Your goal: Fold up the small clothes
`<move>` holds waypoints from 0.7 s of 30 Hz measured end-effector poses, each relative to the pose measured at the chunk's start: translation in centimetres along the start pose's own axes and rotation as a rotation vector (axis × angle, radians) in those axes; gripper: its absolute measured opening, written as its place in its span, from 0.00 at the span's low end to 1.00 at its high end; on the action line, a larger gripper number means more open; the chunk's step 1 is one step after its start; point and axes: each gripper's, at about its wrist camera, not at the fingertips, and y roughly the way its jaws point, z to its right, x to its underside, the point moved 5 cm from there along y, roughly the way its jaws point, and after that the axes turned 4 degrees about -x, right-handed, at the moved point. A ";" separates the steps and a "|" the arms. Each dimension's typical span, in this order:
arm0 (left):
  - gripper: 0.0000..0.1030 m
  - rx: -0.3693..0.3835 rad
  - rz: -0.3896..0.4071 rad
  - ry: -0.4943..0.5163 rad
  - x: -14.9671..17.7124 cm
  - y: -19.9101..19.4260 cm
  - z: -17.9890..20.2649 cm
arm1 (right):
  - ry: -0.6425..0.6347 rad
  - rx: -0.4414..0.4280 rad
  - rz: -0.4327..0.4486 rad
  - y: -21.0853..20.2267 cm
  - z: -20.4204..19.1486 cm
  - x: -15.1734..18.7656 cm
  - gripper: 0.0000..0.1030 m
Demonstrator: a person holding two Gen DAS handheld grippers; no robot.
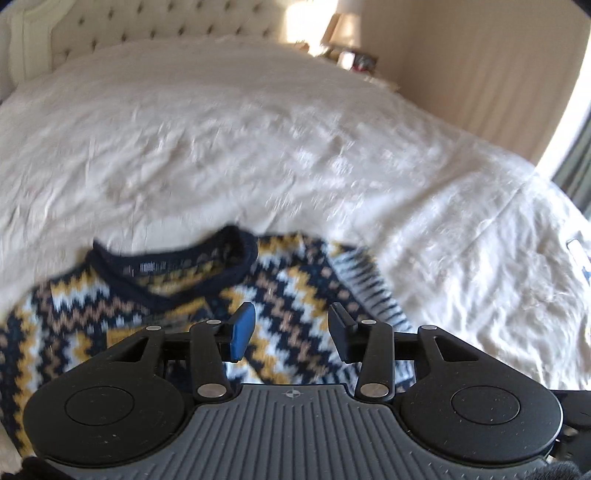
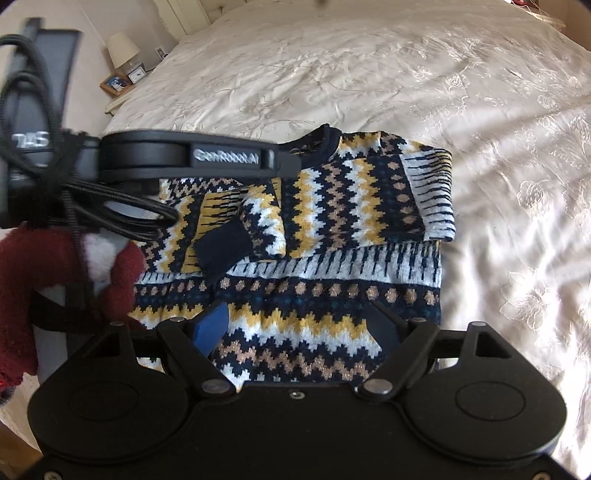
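Observation:
A small knitted sweater with navy, yellow, white and tan zigzags lies on the bed, both sleeves folded in over its body. In the left wrist view the sweater shows its navy collar. My left gripper is open and empty, hovering just above the shoulder area by the collar. My right gripper is open and empty above the sweater's lower hem. The left gripper also shows from the side in the right wrist view, over the sweater's left edge.
The cream embroidered bedspread stretches around the sweater. A tufted headboard is at the far end. A nightstand with a lamp, clock and photo frame stands left of the bed. A red-gloved hand holds the left gripper.

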 end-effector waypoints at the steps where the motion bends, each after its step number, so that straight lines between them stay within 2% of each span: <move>1: 0.42 -0.002 0.021 0.005 -0.3 -0.7 -0.4 | -0.005 0.001 0.003 0.1 -0.1 -0.2 0.80; 4: 0.43 -0.060 0.066 0.002 -0.8 -2.1 -2.5 | -0.038 0.005 0.009 0.6 -0.8 -0.9 0.81; 6: 0.43 -0.124 0.063 -0.024 -0.6 -2.8 -5.2 | -0.063 0.002 0.014 1.1 -1.6 -1.5 0.81; 11: 0.43 -0.293 -0.044 -0.118 2.2 -2.6 -12.7 | -0.179 0.004 0.011 3.7 -4.7 -2.9 0.81; 14: 0.43 -0.380 -0.139 -0.163 4.8 -1.9 -16.8 | -0.289 0.013 0.002 5.7 -7.0 -3.5 0.81; 17: 0.43 -0.408 -0.223 -0.202 7.0 -0.9 -19.7 | -0.426 0.036 -0.023 8.1 -9.3 -3.6 0.81; 19: 0.43 -0.384 -0.309 -0.225 8.4 0.5 -20.9 | -0.532 0.064 -0.045 9.6 -10.7 -3.2 0.81; 21: 0.43 -0.352 -0.342 -0.232 9.0 1.4 -21.3 | -0.617 0.087 -0.065 11.0 -11.8 -2.9 0.82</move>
